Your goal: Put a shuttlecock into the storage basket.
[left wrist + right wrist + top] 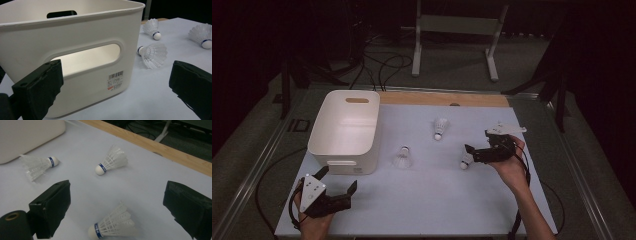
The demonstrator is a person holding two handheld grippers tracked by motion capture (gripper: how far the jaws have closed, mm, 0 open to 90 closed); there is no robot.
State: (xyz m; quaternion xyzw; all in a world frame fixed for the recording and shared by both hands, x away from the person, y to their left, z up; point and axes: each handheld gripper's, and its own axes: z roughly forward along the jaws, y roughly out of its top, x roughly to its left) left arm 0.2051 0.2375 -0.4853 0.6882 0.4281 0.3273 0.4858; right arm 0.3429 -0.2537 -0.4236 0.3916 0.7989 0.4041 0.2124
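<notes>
Pale blue-grey, the surface (432, 200) carries everything, with a wooden strip (442, 98) along its far edge. White and largest on it is the bin (344, 131), standing upright at the far left with a slot handle in its near wall and a barcode label (115, 80) low on that wall. Left tongs (339, 181) sit near the front left corner, just before the bin, spread wide and holding nothing; the left gripper view looks between their jaws at the bin's handle. Right tongs (476, 150) are at the right, also spread wide and empty, tips at a shuttlecock (467, 160) that lies on its side between the jaws in the right gripper view, cork toward the camera, touching neither. A second shuttlecock (403, 157) lies just right of the bin, and a third (440, 128) lies farther back near the middle, apart from the others.
</notes>
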